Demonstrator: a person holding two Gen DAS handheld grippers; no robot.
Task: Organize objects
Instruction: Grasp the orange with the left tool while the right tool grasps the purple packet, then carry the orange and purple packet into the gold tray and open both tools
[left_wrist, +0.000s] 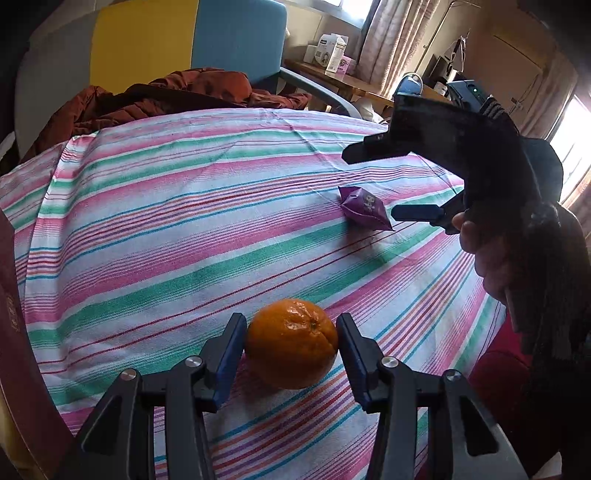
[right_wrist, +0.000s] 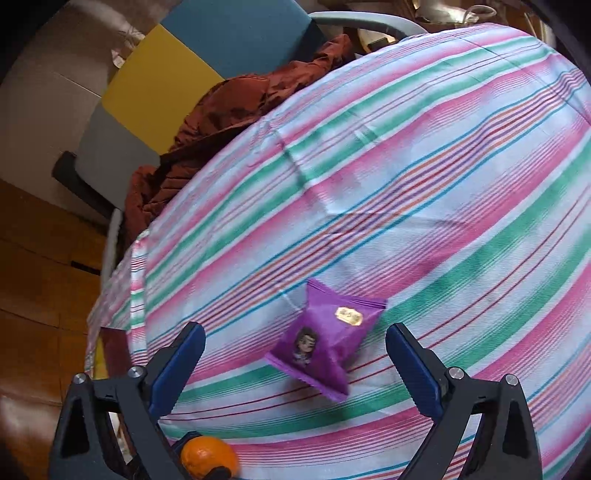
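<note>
On the striped cloth (left_wrist: 155, 206), left tool (left_wrist: 291, 341) pinches the orange (left_wrist: 291, 343); right tool (right_wrist: 295, 354) hovers spread over the purple packet (right_wrist: 325, 343).

Each tool is built of matte black plastic arms that taper to two fingers lined with dark blue pads (left_wrist: 227, 363), with round silver screw heads at the pivots. The left tool (left_wrist: 291, 347) and right tool (right_wrist: 295, 363) look alike. The person's hand (left_wrist: 484, 254) emerges from a dark knitted sleeve (left_wrist: 554, 280).
</note>
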